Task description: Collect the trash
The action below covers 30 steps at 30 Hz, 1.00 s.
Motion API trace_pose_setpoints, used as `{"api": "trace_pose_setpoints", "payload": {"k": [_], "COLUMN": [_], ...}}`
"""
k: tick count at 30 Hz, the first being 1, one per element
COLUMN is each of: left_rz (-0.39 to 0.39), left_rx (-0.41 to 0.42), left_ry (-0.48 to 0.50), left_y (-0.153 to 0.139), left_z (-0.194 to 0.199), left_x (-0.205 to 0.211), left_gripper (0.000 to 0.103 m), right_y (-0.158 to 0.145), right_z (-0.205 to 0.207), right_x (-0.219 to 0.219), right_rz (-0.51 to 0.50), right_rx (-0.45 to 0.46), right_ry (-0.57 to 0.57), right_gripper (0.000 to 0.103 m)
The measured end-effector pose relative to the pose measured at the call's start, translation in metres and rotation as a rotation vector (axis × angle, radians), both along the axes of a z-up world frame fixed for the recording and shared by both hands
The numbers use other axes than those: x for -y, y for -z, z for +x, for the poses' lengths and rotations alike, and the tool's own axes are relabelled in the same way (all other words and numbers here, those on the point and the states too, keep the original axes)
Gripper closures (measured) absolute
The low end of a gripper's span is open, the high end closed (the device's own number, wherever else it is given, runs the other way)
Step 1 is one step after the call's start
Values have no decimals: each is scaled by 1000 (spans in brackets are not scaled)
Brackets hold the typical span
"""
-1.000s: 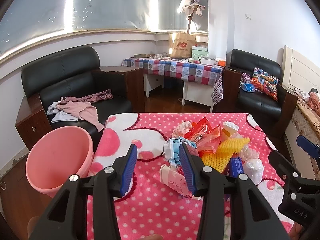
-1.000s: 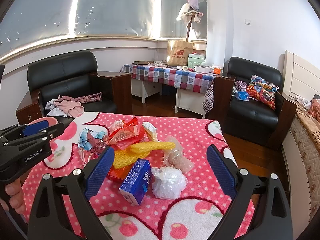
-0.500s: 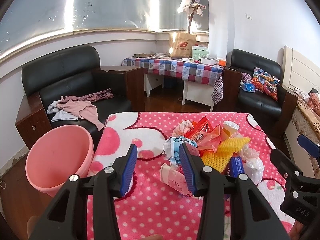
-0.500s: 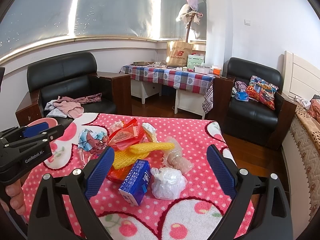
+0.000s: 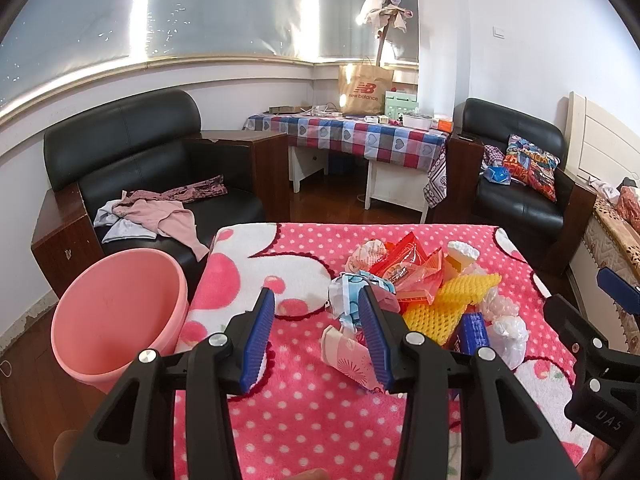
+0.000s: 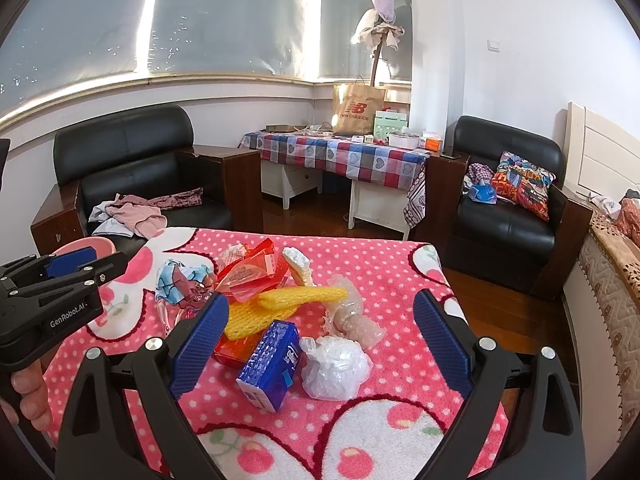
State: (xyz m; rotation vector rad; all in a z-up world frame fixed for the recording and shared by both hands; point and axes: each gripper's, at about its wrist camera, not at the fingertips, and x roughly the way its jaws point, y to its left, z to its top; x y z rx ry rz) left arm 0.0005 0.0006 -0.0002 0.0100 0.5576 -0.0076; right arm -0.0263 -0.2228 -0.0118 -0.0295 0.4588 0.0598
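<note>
left gripper (image 5: 316, 322) jaws apart, holding nothing, above bare blanket just left of trash heap | right gripper (image 6: 320, 336) jaws wide, holding nothing, blue tissue pack (image 6: 270, 364) and white plastic wad (image 6: 334, 366) between them | trash heap (image 5: 420, 288) mid-table, borders bare | pink bin (image 5: 116, 312) touching left table edge | pink polka-dot blanket (image 5: 304, 420) | black armchairs (image 5: 152, 156) behind
</note>
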Motion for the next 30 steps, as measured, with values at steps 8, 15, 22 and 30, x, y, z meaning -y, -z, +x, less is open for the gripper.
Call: {"api": "trace_pose_setpoints", "payload": {"k": [8,15,22,30], "left_rz": [0,-1,-2,-2], "left_rx": [-1,-3,-4,-9], "left_ry": [0,-1,0,3], "left_y": [0,0,0,15], "left_z": [0,0,0,-2], "left_x": [0,0,0,0], "left_gripper": [60,60,60,60], "right_y": [-2,-2,0,-4], "right_z": [0,0,-1,1], "right_x": [0,0,-1,4], "right_rz": [-1,-1,0,1], "right_rx": [2,2,4,-1], "right_ry": [-1,0,0,-1], "right_gripper": [9,9,9,9]}}
